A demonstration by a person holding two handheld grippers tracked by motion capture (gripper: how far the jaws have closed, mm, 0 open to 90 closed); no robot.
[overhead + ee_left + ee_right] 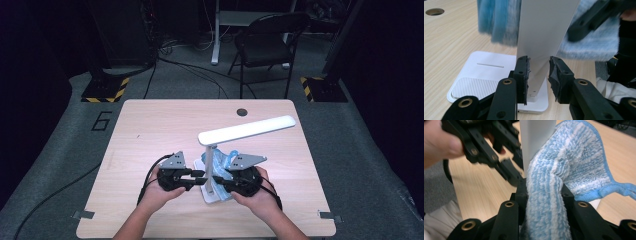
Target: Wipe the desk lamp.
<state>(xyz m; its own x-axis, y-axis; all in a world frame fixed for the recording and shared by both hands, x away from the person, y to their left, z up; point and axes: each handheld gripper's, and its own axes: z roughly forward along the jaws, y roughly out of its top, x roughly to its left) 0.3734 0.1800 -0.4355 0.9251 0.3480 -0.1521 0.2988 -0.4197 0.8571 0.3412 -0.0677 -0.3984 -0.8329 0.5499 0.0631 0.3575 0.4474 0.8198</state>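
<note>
Cloth (564, 177): blue/white, pressed vs lamp post (541, 37), post upright, base on desk (150, 130) near front edge. R gripper (220, 184) clenched on cloth, on post's right; L gripper (538, 75) clamps post low, opp side

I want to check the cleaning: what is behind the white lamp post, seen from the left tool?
Behind the lamp post hangs a blue-and-white cloth, with the right tool beside it. The post covers the cloth's middle, so any contact between them cannot be seen.
</note>
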